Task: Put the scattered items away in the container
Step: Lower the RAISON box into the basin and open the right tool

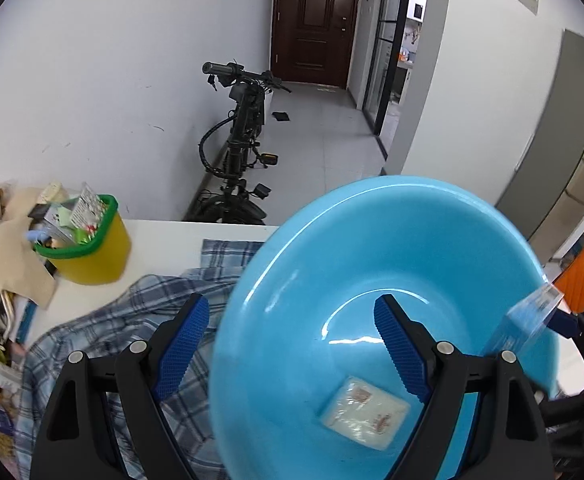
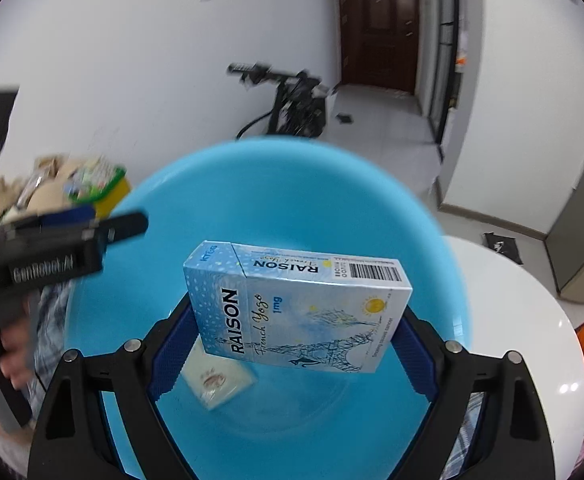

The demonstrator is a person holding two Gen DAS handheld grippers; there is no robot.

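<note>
Over the blue basin (image 2: pixel 276 200), right hand-held gripper (image 2: pixel 292 344) is clamping a light, crushable carton (image 2: pixel 292 304) by its ends; left hand-held gripper (image 1: pixel 288 344) is hanging apart, straddling the basin's rim.

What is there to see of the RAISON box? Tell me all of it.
The RAISON box is a pale blue flip-top cardboard pack printed with white dots, an Eiffel Tower sketch, "French Yogo", "1mg" and a barcode on its upper edge. It looks closed and undamaged. It lies lengthwise, tilted, clamped at both ends between the right gripper pads, above the blue basin and touching nothing else.
</note>
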